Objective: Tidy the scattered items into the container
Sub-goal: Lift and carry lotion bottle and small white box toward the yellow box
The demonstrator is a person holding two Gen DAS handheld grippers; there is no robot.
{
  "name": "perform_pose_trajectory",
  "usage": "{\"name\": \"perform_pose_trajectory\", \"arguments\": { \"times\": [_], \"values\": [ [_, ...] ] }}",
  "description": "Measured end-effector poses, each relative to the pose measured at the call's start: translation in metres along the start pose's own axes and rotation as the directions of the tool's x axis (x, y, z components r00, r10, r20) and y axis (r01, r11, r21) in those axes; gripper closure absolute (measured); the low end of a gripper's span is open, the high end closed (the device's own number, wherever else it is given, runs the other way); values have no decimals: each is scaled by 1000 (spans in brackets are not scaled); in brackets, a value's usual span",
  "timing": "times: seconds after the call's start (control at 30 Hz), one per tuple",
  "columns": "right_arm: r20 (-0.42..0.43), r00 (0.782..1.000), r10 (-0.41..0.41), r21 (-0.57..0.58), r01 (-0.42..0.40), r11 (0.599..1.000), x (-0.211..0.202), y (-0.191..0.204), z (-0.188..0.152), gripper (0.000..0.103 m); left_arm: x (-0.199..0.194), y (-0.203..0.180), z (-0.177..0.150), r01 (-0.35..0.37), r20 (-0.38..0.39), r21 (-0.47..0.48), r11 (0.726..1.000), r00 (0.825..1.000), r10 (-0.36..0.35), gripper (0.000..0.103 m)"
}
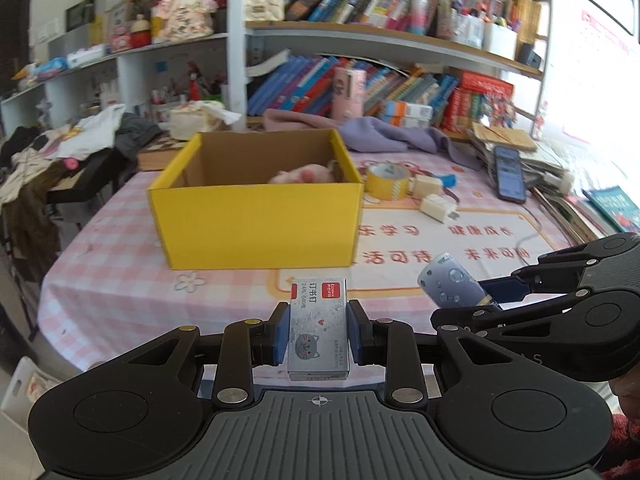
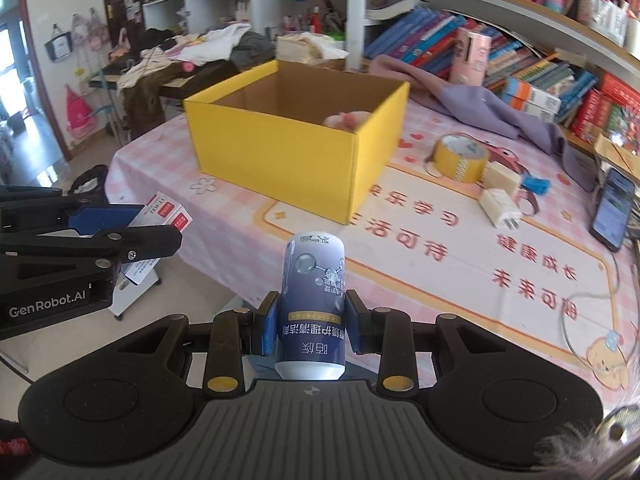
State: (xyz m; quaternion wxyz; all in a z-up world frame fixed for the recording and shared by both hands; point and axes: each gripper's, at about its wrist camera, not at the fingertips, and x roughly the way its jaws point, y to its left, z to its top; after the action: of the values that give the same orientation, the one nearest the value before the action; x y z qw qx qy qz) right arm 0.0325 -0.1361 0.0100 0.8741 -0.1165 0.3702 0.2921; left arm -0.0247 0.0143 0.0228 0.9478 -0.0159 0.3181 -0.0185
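Observation:
My left gripper (image 1: 318, 332) is shut on a grey staple box (image 1: 319, 320) with a cat drawing, held over the near edge of the table. To its right, my right gripper (image 2: 312, 320) is shut on a small blue bottle (image 2: 314, 300); that bottle (image 1: 450, 282) also shows in the left wrist view. The staple box (image 2: 164, 216) appears at the left of the right wrist view. Ahead stands the open yellow cardboard box (image 1: 256, 220) (image 2: 280, 148), with a pink soft item (image 1: 308, 174) (image 2: 344, 120) inside it.
On the pink checked tablecloth (image 1: 120, 292), right of the box, lie a yellow tape roll (image 1: 388, 182) (image 2: 460, 158), two white plug adapters (image 1: 436, 208) (image 2: 500, 206) and a phone (image 1: 509, 174) (image 2: 612, 208). A purple cloth (image 1: 392, 136) and bookshelves sit behind. Clothes pile up at the far left.

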Motion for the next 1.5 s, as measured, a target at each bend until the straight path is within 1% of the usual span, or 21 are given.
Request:
{"name": "perform_pose_trajectory", "arguments": {
  "times": [0.2, 0.37, 0.67, 0.77, 0.9, 1.13, 1.5],
  "values": [
    [-13, 999, 33, -50, -34, 998, 9, 17, 8, 71, -3, 15, -2, -31, 5, -37, 999, 1000, 31, 75],
    [-27, 999, 42, -58, -43, 997, 17, 24, 12, 71, -1, 25, -4, -42, -5, -46, 998, 999, 42, 75],
    [-46, 998, 49, -64, -52, 997, 29, 35, 19, 71, 6, 39, -6, -33, -29, -52, 998, 999, 32, 75],
    [-46, 998, 45, -64, -48, 997, 31, 38, 22, 71, 6, 46, -6, -29, -26, -58, 998, 999, 27, 75],
    [-42, 998, 44, -63, -47, 997, 34, 44, 24, 71, 11, 53, -6, -20, -42, -66, 998, 999, 17, 75],
    [-54, 997, 48, -41, -50, 998, 40, 44, 26, 71, 16, 57, -5, -16, -56, -61, 998, 998, 13, 75],
    [-51, 997, 55, -47, -57, 997, 44, 39, 32, 71, 26, 52, 5, -8, -60, -55, 998, 998, 5, 75]
  ]
}}
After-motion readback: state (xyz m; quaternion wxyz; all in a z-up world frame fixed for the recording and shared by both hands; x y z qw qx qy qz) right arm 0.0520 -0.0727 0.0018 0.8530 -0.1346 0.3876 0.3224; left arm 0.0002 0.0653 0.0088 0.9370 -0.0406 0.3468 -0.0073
